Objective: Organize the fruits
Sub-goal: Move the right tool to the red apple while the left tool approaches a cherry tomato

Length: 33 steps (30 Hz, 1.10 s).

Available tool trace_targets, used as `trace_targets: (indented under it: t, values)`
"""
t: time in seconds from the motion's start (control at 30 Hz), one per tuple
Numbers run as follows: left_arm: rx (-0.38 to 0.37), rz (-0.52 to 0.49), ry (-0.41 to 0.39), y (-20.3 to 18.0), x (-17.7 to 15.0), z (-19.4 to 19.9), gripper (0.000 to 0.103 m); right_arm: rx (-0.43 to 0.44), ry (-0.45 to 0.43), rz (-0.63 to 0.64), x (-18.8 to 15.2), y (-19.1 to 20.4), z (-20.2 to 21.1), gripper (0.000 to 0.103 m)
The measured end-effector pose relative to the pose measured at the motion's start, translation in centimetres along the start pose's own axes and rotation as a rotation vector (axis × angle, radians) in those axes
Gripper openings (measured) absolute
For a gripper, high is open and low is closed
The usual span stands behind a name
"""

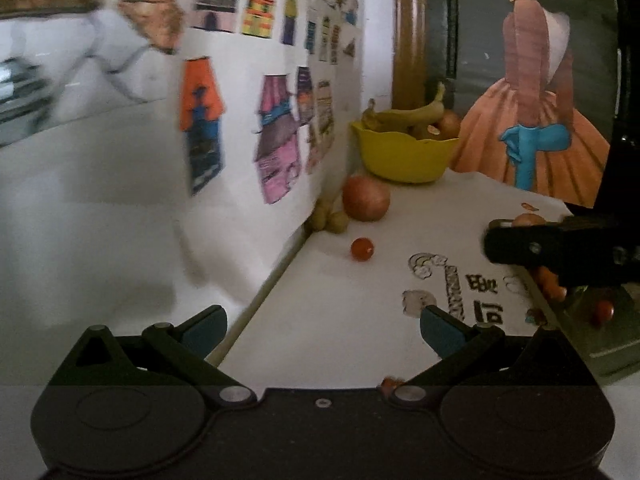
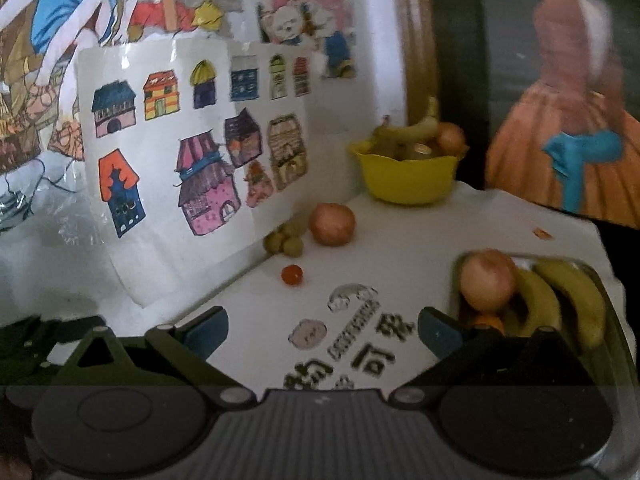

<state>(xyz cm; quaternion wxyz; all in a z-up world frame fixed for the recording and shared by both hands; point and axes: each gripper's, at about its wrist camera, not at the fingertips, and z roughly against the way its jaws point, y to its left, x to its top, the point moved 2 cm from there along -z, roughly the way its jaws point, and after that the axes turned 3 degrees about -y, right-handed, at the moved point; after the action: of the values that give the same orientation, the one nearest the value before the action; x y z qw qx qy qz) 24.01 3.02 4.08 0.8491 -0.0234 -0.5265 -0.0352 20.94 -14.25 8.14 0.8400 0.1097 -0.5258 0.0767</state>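
Note:
A yellow bowl [image 1: 404, 156] [image 2: 408, 176] with bananas and round fruit stands at the table's far corner. A loose apple [image 1: 366, 199] [image 2: 333, 224], a few green grapes [image 1: 332, 218] [image 2: 286, 240] and a small red tomato [image 1: 362, 249] [image 2: 292, 275] lie near the wall. A metal tray [image 2: 600, 276] at right holds an apple [image 2: 486, 280], two bananas [image 2: 576, 300] and an orange fruit. My left gripper [image 1: 322, 330] is open and empty over the table's left edge. My right gripper [image 2: 322, 332] is open and empty beside the tray; it shows at the right of the left wrist view [image 1: 552, 248].
A white printed cloth [image 2: 360, 332] covers the table. Paper house drawings [image 2: 192, 152] lean on the left wall. A wooden post [image 1: 408, 32] and a painting of a woman in an orange dress [image 1: 536, 120] stand behind the bowl.

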Motion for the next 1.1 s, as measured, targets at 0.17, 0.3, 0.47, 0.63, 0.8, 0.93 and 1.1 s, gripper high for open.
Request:
trace_targets:
  t: [0.17,0.3,0.47,0.63,0.8,0.93,1.1]
  values:
    - [-0.014,0.005,0.002,-1.0,1.4,-3.2,0.102,0.057,0.001,0.047,2.3,-1.7,-4.4,0.103]
    - [-0.01,-0.024,-0.003,-2.1,2.5,-5.5,0.102,0.114,0.031,0.07,3.7,-3.0,-8.5,0.103]
    - [-0.005,-0.069,-0.003,-3.3,3.6,-8.4,0.102,0.171,0.071,0.091,4.8,-4.3,-13.4,0.103]
    - [-0.006,-0.073,0.009,-3.9,4.4,-10.8,0.102,0.184,0.116,0.07,6.3,-5.7,-18.8,0.103]
    - [-0.012,-0.066,0.018,-4.1,4.6,-12.6,0.1,0.195,0.154,-0.002,6.9,-6.8,-22.7,0.098]
    - [-0.009,-0.043,0.035,-3.7,4.3,-13.9,0.091,0.198,0.162,-0.029,7.0,-7.0,-24.6,0.095]
    - [-0.018,-0.02,0.052,-3.3,4.1,-14.9,0.085,0.199,0.177,-0.043,6.9,-6.8,-26.6,0.087]
